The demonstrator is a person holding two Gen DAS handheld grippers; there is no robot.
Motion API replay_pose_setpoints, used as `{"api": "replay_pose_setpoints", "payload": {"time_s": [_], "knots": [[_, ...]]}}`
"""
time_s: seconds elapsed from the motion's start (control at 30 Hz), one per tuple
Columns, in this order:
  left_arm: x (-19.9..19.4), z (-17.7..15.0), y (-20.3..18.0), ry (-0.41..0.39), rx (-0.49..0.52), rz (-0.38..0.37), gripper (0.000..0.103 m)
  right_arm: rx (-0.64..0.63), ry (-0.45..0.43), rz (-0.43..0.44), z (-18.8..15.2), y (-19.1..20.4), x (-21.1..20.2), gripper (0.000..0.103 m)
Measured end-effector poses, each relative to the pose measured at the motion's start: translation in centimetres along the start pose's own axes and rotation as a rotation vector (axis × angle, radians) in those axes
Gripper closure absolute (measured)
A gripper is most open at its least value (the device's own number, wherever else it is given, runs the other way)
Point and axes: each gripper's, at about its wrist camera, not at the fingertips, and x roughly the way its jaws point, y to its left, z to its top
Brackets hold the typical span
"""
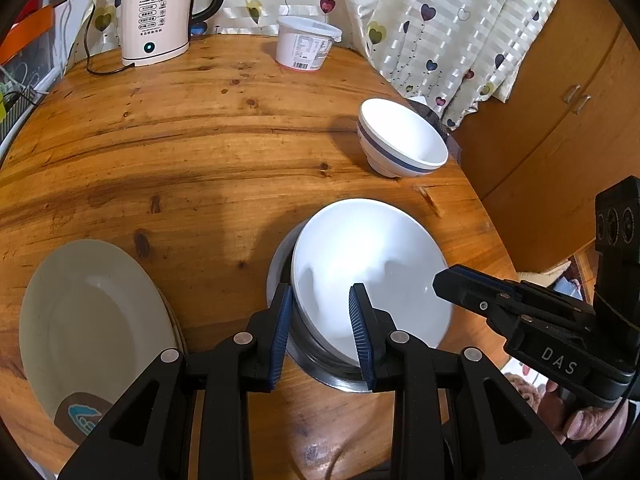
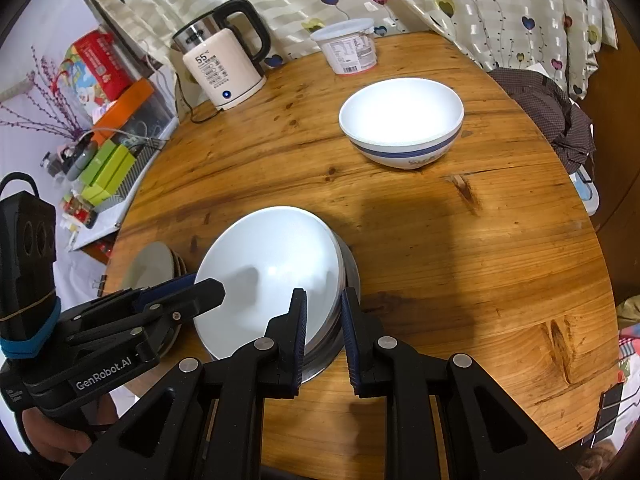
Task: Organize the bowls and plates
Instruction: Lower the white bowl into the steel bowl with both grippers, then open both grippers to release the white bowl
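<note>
On the wooden desk [image 1: 200, 140], a white bowl [image 1: 368, 272] sits tilted in a steel bowl [image 1: 316, 356]. Left gripper [image 1: 320, 332] straddles the rims, slightly parted; right gripper [image 2: 324, 336] pinches both rims.

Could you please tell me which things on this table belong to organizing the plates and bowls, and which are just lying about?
Part of the job:
white bowl nested in the steel bowl
blue-banded bowl
stack of plates

Just lying about:
electric kettle
lidded plastic tub
dark cloth
</note>
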Motion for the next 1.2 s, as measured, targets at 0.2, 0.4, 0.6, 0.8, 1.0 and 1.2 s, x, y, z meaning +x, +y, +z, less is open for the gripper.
{"api": "replay_pose_setpoints", "payload": {"time_s": [0.2, 0.4, 0.6, 0.8, 1.0, 1.2], "knots": [[-0.7, 0.1, 0.1, -0.030, 0.004, 0.009, 0.072, 0.002, -0.017, -0.007, 0.2, -0.2, -0.6, 0.085], [-1.5, 0.1, 0.2, -0.053, 0.003, 0.017, 0.072, -0.006, -0.034, -0.004, 0.4, 0.0, -1.3, 0.085], [-2.1, 0.0, 0.2, -0.070, 0.011, 0.021, 0.072, -0.014, -0.047, 0.005, 0.4, 0.2, -1.7, 0.073], [-2.5, 0.0, 0.3, -0.080, 0.010, 0.021, 0.072, -0.017, -0.061, 0.014, 0.6, 0.1, -2.1, 0.068], [-2.6, 0.6, 0.6, -0.086, 0.007, 0.021, 0.072, -0.006, -0.074, 0.012, 1.0, -0.4, -2.4, 0.064], [-2.3, 1.1, 0.6, -0.076, 0.008, 0.013, 0.072, 0.007, -0.078, 0.008, 1.3, -0.9, -2.5, 0.063]]}}
